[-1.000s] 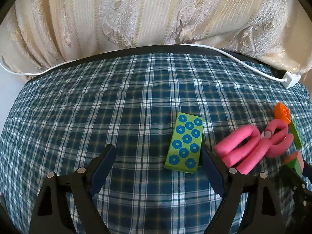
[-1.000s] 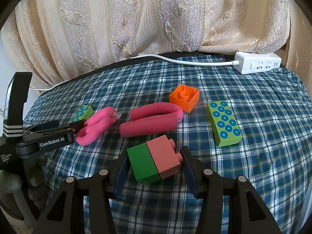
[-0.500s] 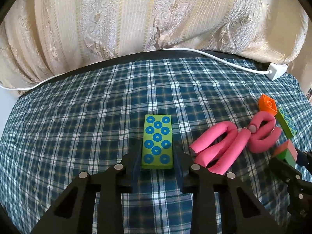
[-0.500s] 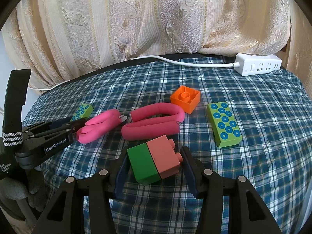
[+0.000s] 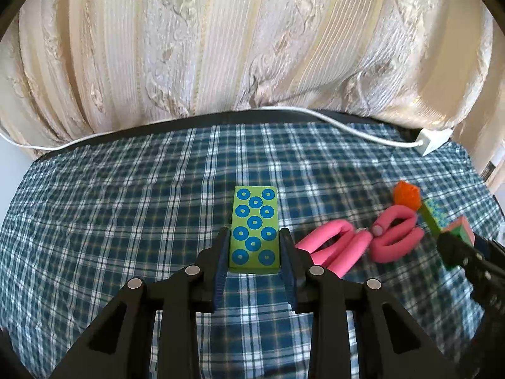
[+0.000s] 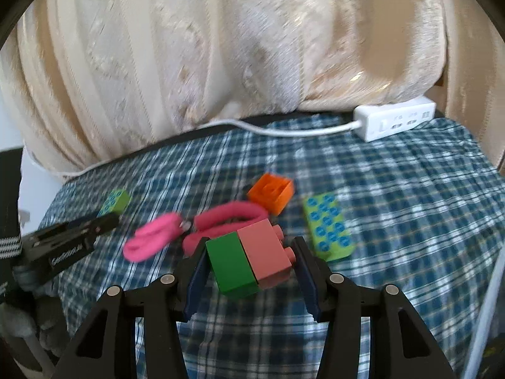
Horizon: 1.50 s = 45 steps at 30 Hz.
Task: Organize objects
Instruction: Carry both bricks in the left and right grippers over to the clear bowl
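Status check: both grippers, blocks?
Left gripper shut on green dotted block. Right gripper shut on green-pink block. Pink foam rollers close ahead.

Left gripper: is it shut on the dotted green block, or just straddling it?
Shut on it. The left gripper has both pads pressed flat against the long sides of the dotted green block, no gap showing.

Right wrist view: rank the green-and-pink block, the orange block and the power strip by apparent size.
1. green-and-pink block, held close to the camera in the right gripper, so nearness inflates it.
2. power strip.
3. orange block, roughly similar.
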Available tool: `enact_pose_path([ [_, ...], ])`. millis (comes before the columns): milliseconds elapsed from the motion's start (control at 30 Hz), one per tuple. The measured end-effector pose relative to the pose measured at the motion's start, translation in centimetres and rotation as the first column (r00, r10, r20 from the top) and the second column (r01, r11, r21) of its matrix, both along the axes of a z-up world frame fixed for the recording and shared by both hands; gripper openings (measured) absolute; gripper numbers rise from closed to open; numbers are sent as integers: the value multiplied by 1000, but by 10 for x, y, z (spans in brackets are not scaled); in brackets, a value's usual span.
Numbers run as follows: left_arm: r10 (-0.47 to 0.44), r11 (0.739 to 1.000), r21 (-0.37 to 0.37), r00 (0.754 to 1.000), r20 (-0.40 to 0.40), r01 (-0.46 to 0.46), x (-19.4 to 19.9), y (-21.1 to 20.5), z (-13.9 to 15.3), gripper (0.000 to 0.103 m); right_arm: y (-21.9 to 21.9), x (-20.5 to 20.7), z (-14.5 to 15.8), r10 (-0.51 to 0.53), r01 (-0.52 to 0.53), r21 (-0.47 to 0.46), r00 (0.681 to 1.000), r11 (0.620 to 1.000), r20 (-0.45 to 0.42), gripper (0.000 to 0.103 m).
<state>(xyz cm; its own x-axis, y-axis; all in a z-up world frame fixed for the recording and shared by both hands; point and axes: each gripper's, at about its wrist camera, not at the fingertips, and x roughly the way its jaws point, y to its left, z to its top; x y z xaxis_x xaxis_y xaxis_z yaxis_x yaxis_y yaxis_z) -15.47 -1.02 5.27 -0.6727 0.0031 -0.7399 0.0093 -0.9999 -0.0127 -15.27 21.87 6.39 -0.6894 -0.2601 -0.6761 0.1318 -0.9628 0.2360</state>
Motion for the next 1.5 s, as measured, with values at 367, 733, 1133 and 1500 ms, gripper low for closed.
enact_pose_path([
  [367, -37, 999, 27, 997, -74, 39, 20, 11, 35, 31, 29, 7, 26, -90, 88, -28, 992, 996, -83, 54],
  [733, -88, 995, 36, 986, -140, 94, 41, 29, 63, 31, 49, 26, 54, -149, 141, -59, 975, 988, -165, 54],
  [1133, -174, 983, 27, 968, -178, 182, 64, 60, 77, 31, 96, 65, 51, -274, 263, -96, 951, 960, -140, 54],
  [1500, -273, 961, -4, 951, -145, 275, 81, 113, 68, 31, 156, 119, 42, -372, 367, -61, 919, 928, -131, 54],
])
